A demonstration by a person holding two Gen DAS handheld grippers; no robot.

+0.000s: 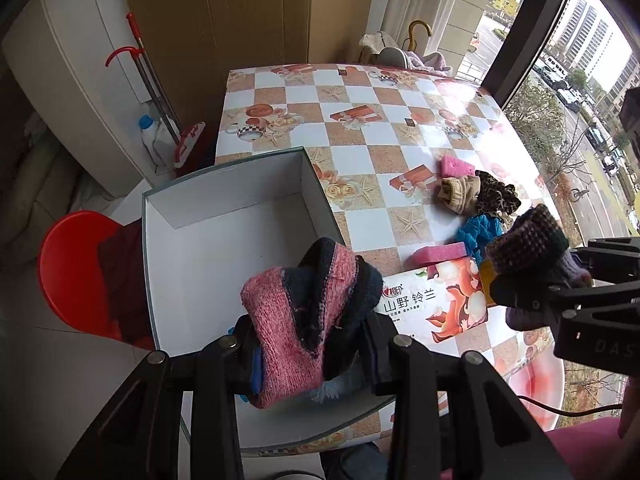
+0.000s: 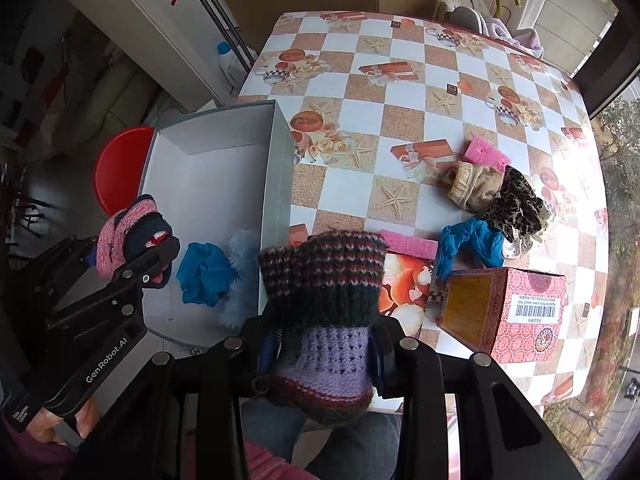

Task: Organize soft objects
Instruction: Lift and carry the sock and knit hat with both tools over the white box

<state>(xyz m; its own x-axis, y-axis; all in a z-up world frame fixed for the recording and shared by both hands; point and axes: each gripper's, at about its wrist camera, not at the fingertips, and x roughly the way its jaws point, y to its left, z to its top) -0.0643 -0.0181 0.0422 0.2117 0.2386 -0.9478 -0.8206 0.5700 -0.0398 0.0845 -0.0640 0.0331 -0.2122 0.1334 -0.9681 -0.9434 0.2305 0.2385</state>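
Pink-and-navy knit sock (image 1: 304,316) clamped in left gripper (image 1: 308,344), held over white box (image 1: 224,216) at table's (image 1: 360,92) left edge. Right gripper (image 2: 324,356) clamped on striped purple knit sock (image 2: 324,300), above box's near right corner. Inside box: blue cloth (image 2: 204,274), pale-blue fluffy piece (image 2: 240,280). On table: pink sponges (image 2: 486,154), beige sock (image 2: 474,186), leopard-print cloth (image 2: 516,204), blue cloth scrap (image 2: 472,246), red carton (image 2: 508,312).

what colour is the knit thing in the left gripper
Pink with navy trim; the left wrist view shows it best.
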